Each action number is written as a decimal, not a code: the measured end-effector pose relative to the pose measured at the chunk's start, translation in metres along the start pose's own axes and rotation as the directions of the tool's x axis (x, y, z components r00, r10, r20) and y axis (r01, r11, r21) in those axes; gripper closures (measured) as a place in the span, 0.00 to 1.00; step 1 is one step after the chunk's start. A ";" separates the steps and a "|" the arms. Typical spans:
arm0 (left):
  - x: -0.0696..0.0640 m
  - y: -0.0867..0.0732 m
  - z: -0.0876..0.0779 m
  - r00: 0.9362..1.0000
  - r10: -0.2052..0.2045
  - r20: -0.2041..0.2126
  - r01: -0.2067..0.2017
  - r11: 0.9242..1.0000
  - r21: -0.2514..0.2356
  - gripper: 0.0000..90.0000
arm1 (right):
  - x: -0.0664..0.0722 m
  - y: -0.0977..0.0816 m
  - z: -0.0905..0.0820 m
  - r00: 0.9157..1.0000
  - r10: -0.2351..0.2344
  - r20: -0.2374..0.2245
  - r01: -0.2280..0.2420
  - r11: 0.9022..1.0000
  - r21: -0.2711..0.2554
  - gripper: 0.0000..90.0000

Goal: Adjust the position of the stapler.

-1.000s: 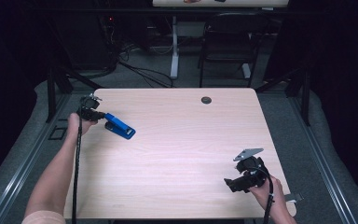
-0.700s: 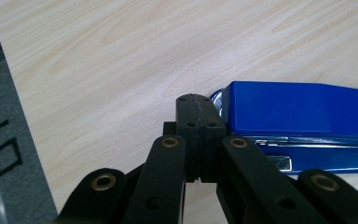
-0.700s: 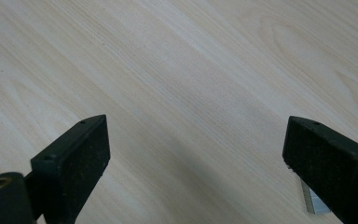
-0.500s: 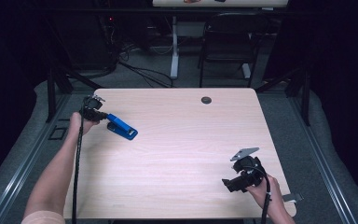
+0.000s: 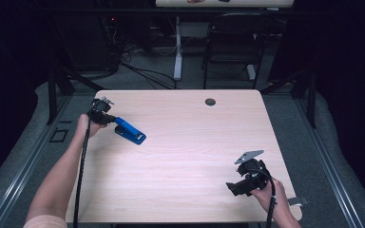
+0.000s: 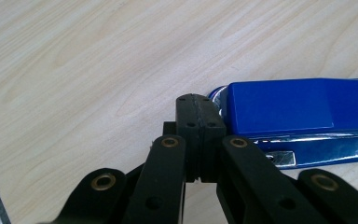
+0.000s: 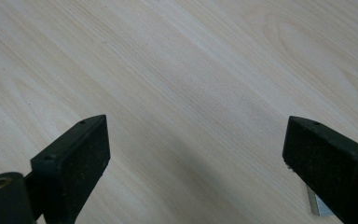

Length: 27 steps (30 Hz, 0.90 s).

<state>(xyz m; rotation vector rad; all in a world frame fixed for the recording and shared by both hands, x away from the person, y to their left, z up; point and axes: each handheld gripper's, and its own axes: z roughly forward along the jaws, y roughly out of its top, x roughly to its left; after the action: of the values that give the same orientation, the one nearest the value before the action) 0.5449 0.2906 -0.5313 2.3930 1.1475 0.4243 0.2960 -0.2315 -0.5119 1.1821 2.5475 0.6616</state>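
Observation:
A blue stapler (image 5: 130, 132) with a chrome base lies on the left part of the wooden table (image 5: 195, 152). My left gripper (image 5: 110, 118) sits at its near end, shut. In the left gripper view the two pads of the left gripper (image 6: 200, 100) press flat together with nothing between them. The stapler (image 6: 298, 107) lies just beside them, touching or almost touching. My right gripper (image 5: 234, 186) rests near the front right corner, jaws wide open. In the right gripper view the right gripper (image 7: 196, 154) has bare wood between its pads.
A small grey metal piece (image 5: 297, 201) lies at the table's front right edge, also seen as a metal piece (image 7: 317, 205) by the right jaw. A dark grommet (image 5: 210, 101) sits at the back centre. A chair (image 5: 233, 42) and cables stand beyond the table.
My left gripper and the blue stapler have shifted a little to the right across the table. The right gripper has stayed where it was.

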 end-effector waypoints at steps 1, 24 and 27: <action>-0.001 0.000 0.000 1.000 0.004 0.005 -0.004 1.000 0.002 1.00 | 0.000 0.000 0.000 1.000 0.001 0.000 -0.001 1.000 -0.003 0.08; -0.036 0.019 0.009 0.992 0.095 0.081 -0.095 0.995 -0.011 1.00 | 0.003 0.000 0.001 1.000 -0.008 -0.008 0.008 1.000 0.005 0.08; -0.041 0.021 0.010 0.990 0.106 0.091 -0.105 0.994 -0.016 1.00 | 0.003 0.000 0.002 1.000 -0.008 -0.011 0.008 1.000 0.001 0.08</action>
<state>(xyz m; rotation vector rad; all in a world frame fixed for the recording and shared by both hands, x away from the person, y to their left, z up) 0.5381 0.2437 -0.5322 2.4442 0.9797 0.3492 0.2947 -0.2281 -0.5136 1.1708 2.5602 0.6672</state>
